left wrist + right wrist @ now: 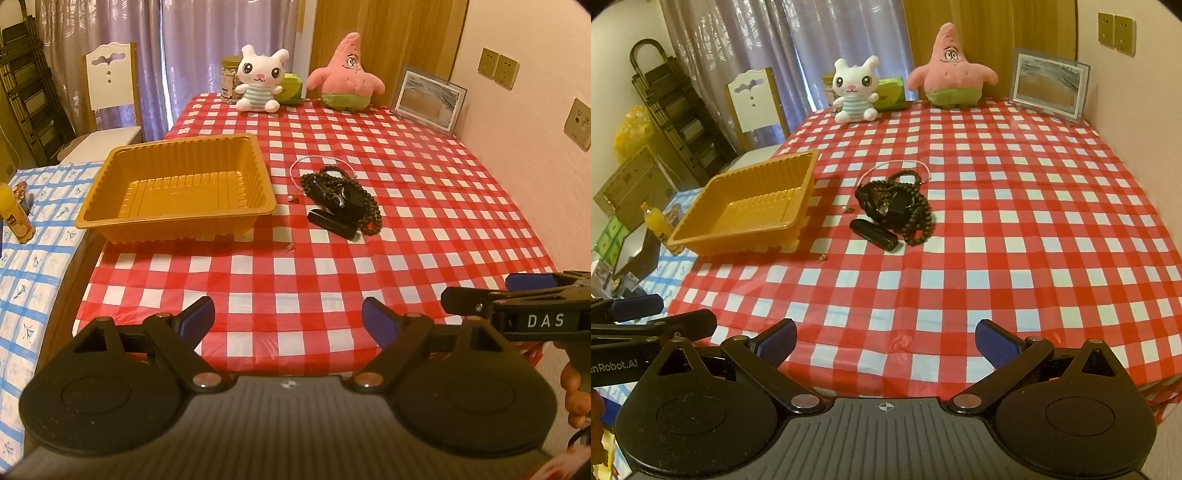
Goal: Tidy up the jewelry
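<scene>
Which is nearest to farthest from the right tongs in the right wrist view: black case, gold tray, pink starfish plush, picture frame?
1. Black case, ahead, slightly left.
2. Gold tray, left; empty.
3. Pink starfish plush and picture frame, far edge; too close to call.

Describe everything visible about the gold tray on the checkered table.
The gold tray is a shallow, roughly square container that looks like thin moulded plastic, with ribbed walls, a flat flared rim and a ridged floor bearing faint embossed lettering. It sits upright and empty on the red-and-white tablecloth, near the table's left edge. The jewelry pile lies to its right, apart from it. Nothing touches the tray but the cloth; the left gripper and right gripper are both open and well short of it.
</scene>
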### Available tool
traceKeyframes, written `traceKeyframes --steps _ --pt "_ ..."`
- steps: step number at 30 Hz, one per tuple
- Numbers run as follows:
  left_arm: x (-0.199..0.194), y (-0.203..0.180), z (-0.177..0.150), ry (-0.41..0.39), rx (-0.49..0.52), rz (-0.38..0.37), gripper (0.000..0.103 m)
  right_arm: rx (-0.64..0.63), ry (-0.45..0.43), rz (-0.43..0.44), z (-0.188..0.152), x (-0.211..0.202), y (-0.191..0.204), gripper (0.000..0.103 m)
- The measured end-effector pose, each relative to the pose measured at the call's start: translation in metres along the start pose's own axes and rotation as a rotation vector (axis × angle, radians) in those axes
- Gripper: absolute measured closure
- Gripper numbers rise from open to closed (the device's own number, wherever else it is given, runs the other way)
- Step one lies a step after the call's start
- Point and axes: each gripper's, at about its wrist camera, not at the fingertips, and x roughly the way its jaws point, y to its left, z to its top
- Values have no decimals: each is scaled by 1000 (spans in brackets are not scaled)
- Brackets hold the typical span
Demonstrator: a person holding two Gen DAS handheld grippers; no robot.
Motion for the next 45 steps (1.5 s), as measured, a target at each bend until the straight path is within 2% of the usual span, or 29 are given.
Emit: traceKeyframes --steps 45 --pt "0 0 0 2 -1 -3 17 -9 -1 5 3 5 9 1"
